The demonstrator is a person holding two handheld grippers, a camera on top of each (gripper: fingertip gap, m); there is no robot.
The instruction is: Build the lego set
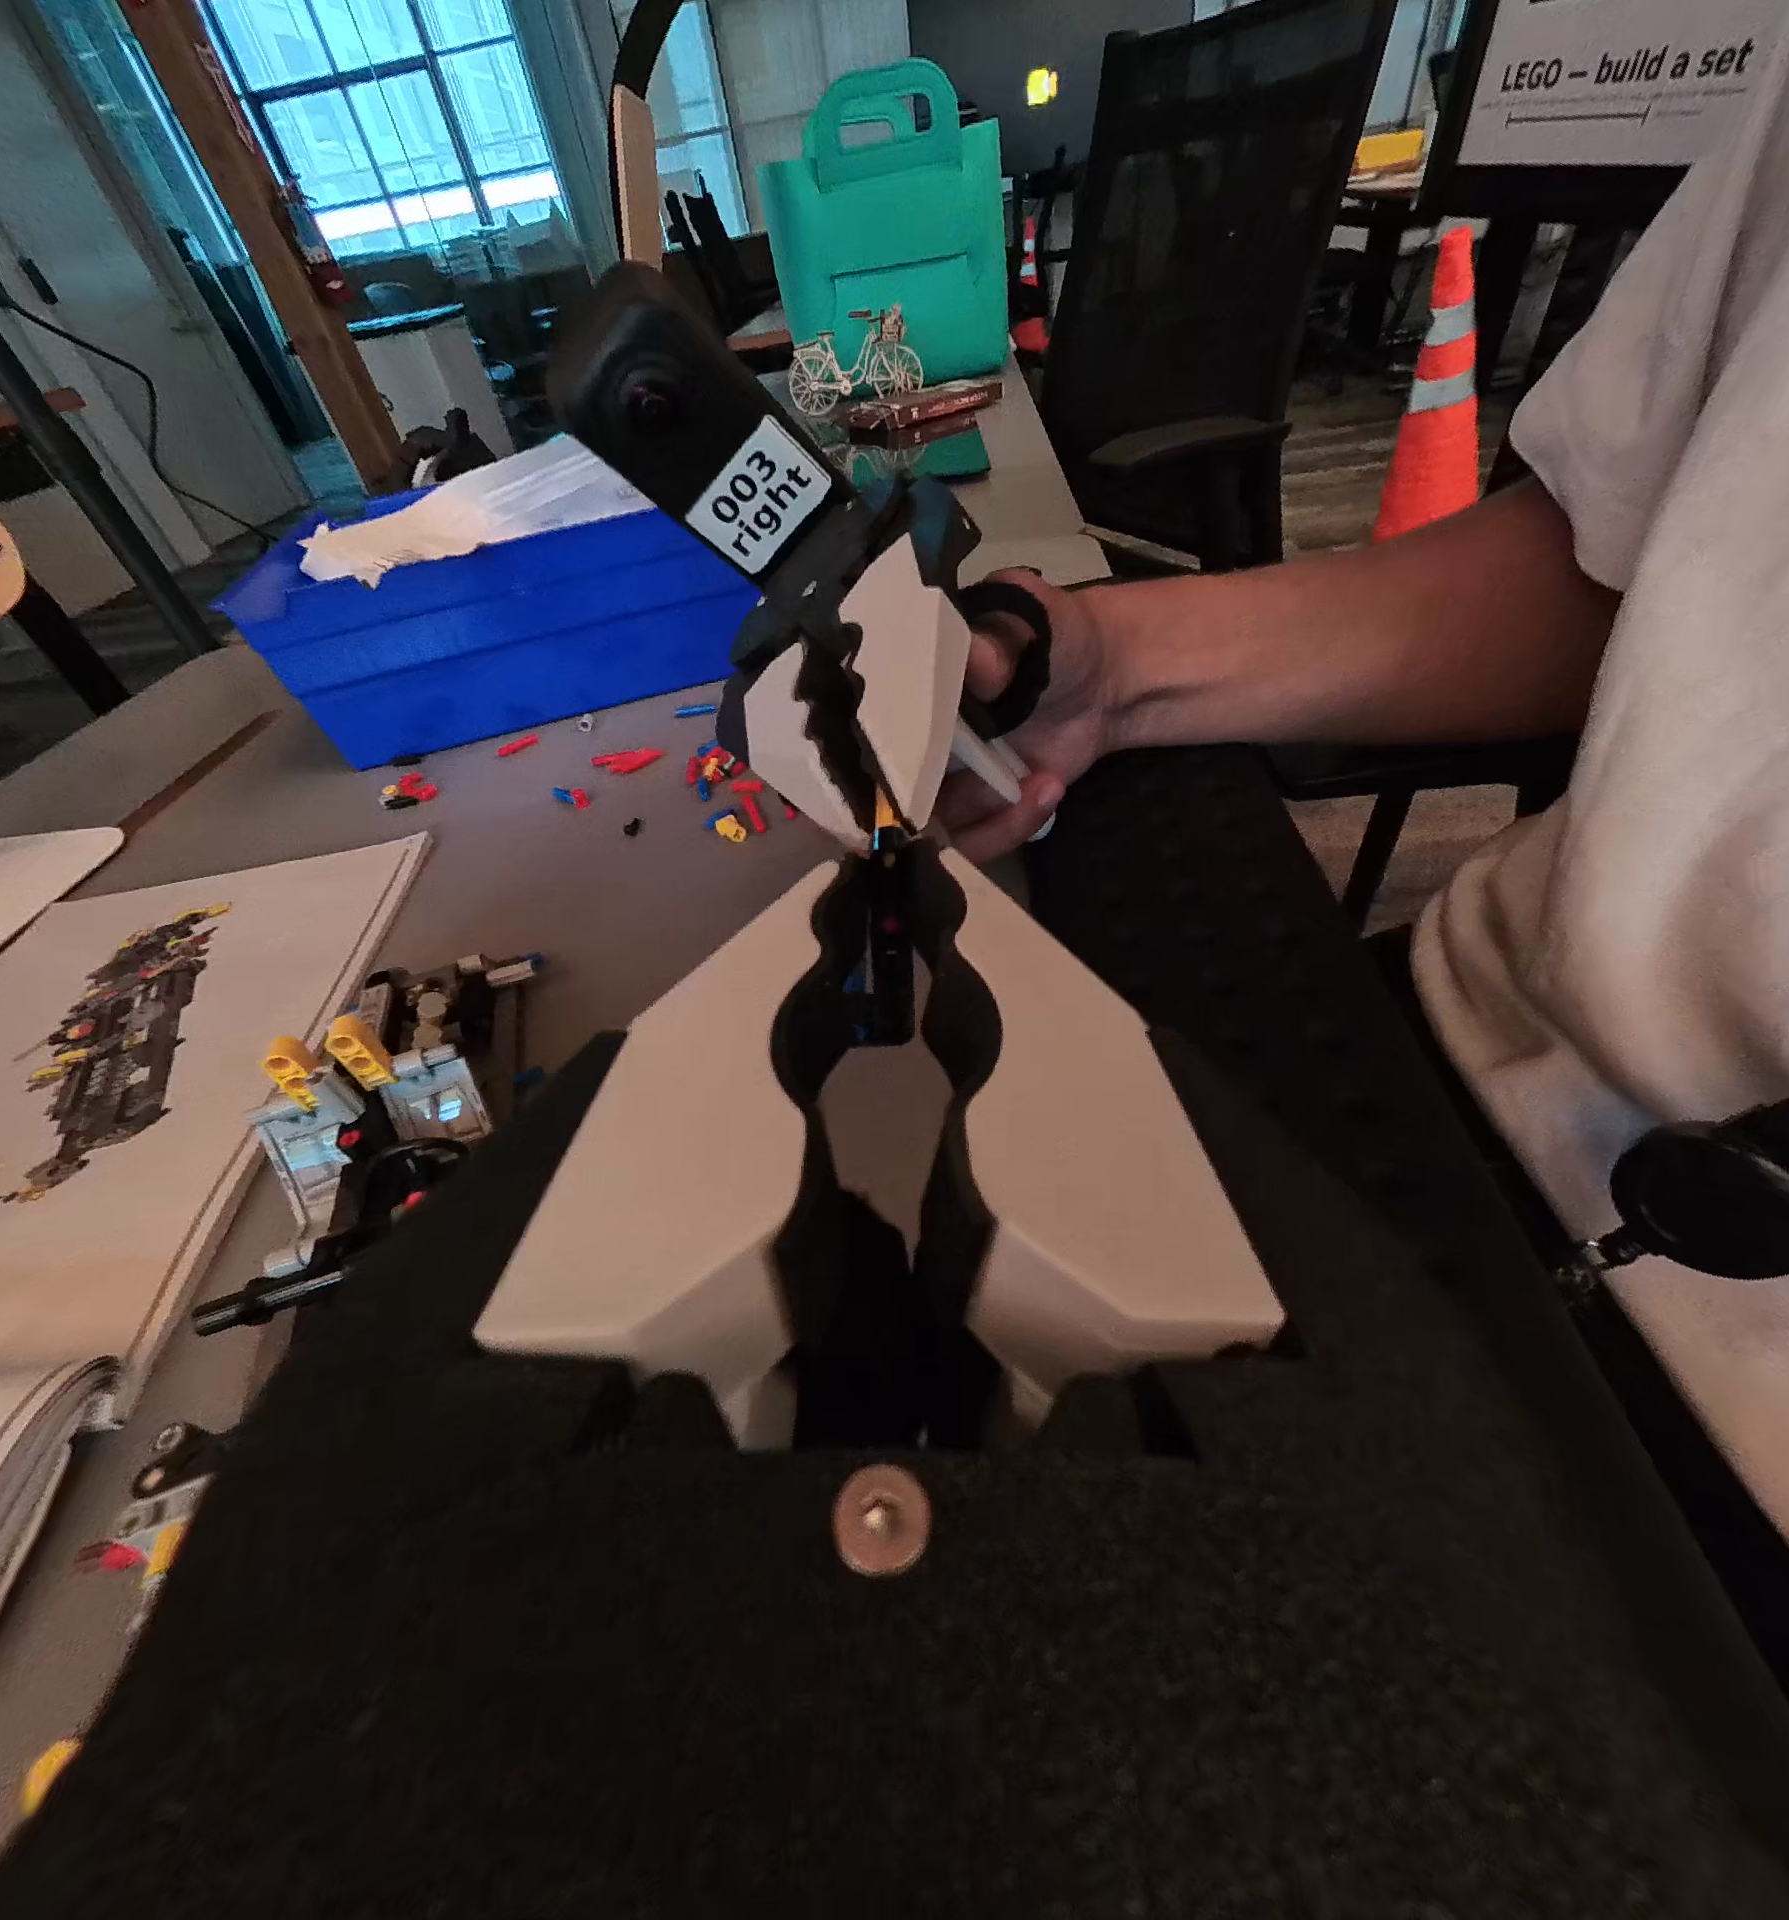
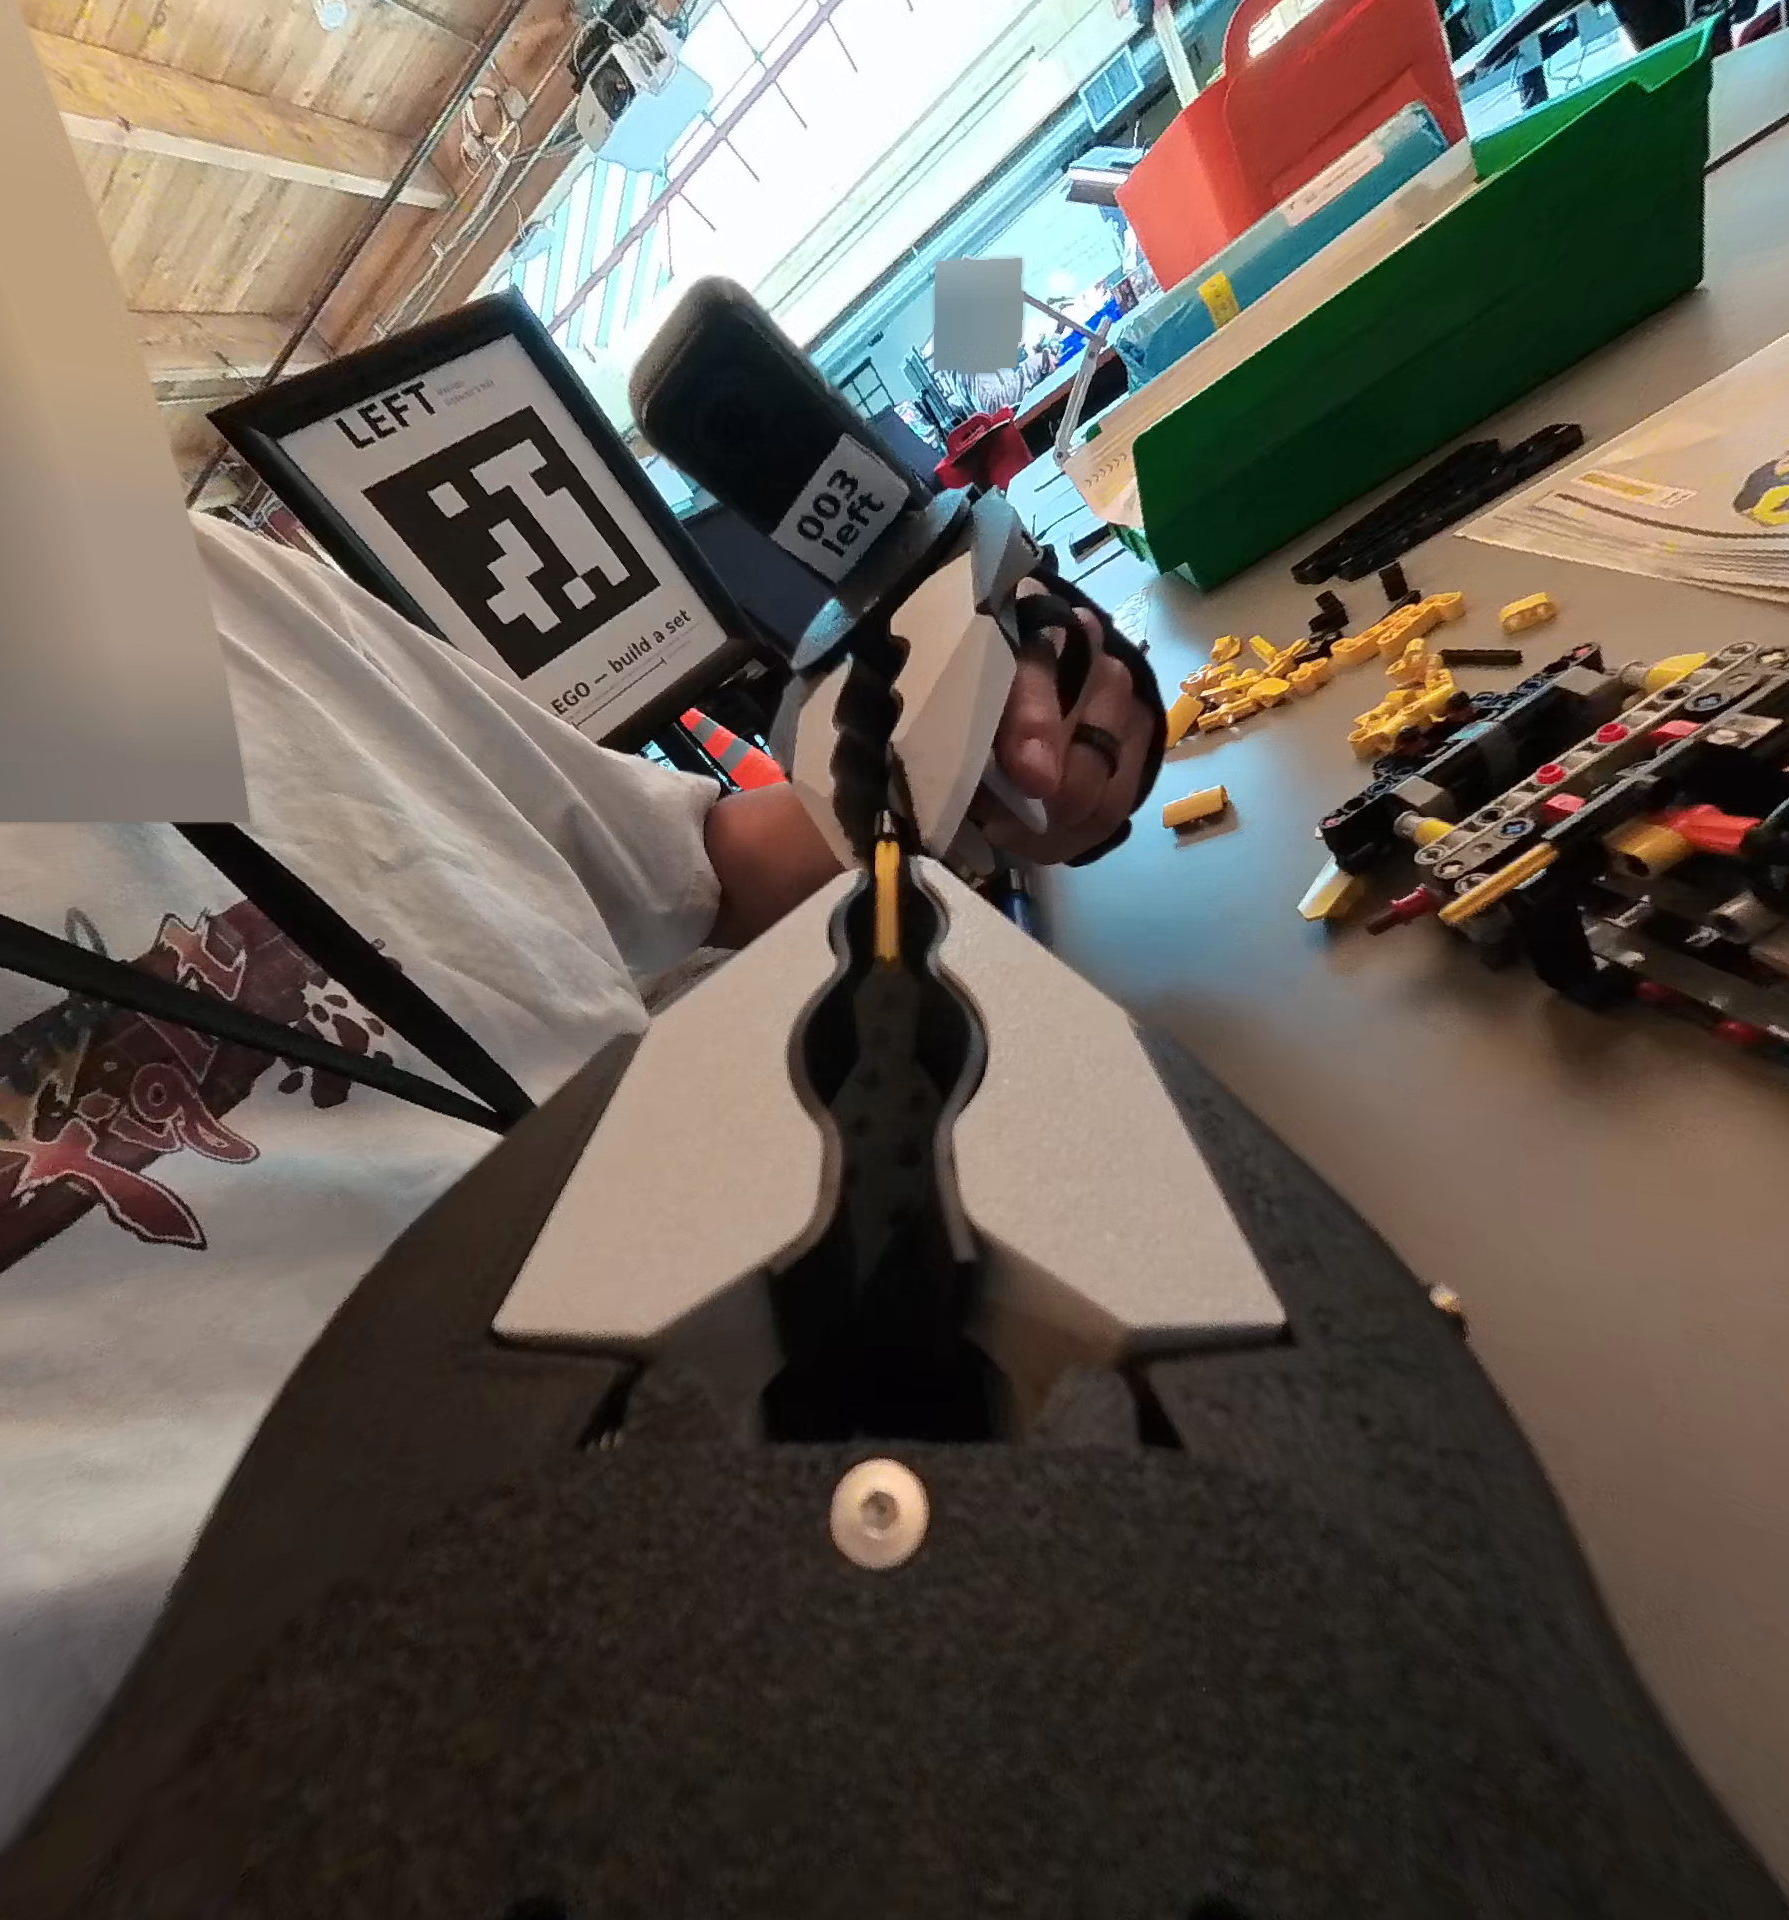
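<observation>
Black beam [image 1: 890, 977] with yellow axle [image 2: 886, 902] mid-air; chassis [image 2: 1617, 831] on table.

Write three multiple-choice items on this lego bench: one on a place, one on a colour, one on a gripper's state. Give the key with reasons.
1. Where does the blue bin stand?
A. on the table beyond the loose red and blue pieces
B. on the open instruction book
C. on the floor

2. What colour is the thin rod between the two gripper tips?
A. green
B. yellow
C. white

3. How is the right gripper?
A. wide open, holding nothing
B. lying on the table
C. shut on the yellow rod

Key: 1 A, the bin stands behind the scattered pieces; 2 B, the right wrist view shows it yellow; 3 C, its fingertips pinch the rod, tip to tip with the left gripper.
</observation>
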